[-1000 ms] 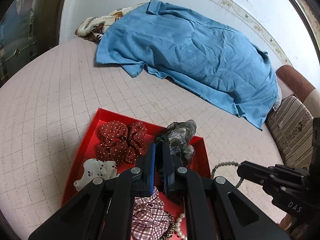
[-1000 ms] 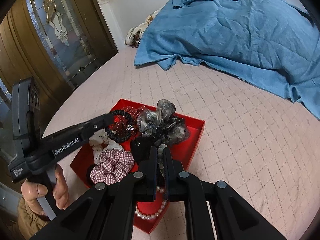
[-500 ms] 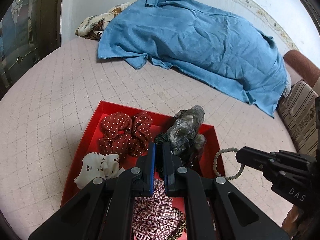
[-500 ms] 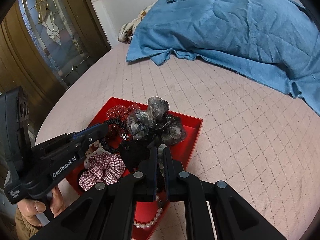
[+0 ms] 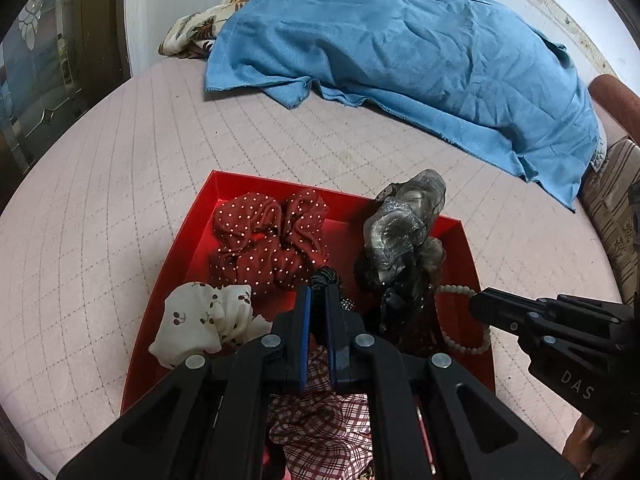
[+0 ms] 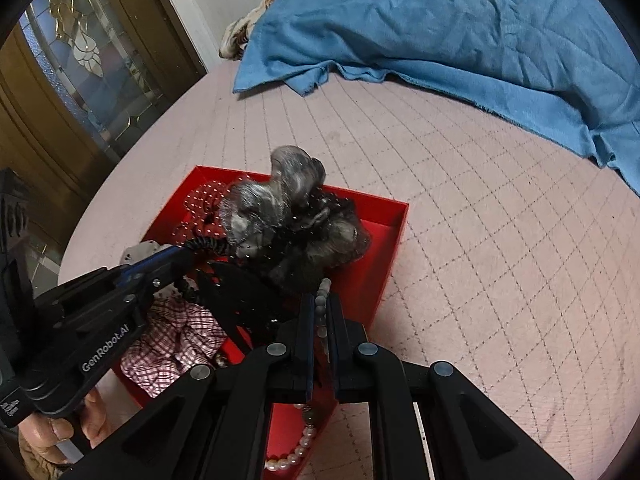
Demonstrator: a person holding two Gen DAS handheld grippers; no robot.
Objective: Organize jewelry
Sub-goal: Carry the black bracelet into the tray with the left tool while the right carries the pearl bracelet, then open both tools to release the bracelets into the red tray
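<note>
A red tray point(image 5: 188, 264) lies on the pink quilted bed and holds several scrunchies: red dotted point(image 5: 268, 236), white with cherries point(image 5: 200, 320), shiny grey point(image 5: 404, 232) and plaid point(image 5: 320, 428). My left gripper point(image 5: 317, 292) is shut on a black coiled hair tie point(image 5: 324, 276) just above the tray's middle. My right gripper point(image 6: 320, 300) is shut on a grey bead bracelet point(image 6: 322, 294), which hangs over the tray's right wall point(image 5: 468, 344). In the right wrist view the left gripper point(image 6: 188, 254) pinches the black hair tie point(image 6: 208, 244) beside the grey scrunchie point(image 6: 276, 200). A pearl bracelet point(image 6: 296, 448) lies in the tray's near corner.
A blue cloth point(image 5: 400, 48) covers the far side of the bed, with a floral fabric point(image 5: 192, 32) behind it. A striped cushion point(image 5: 612, 208) sits at the right. A glazed wooden door point(image 6: 80, 60) stands to the left. A person's hand point(image 6: 52, 436) holds the left gripper's handle.
Both grippers have sunk closer to the tray, each still pinching its item. The bead bracelet has come from beside the tray to over its right wall.
</note>
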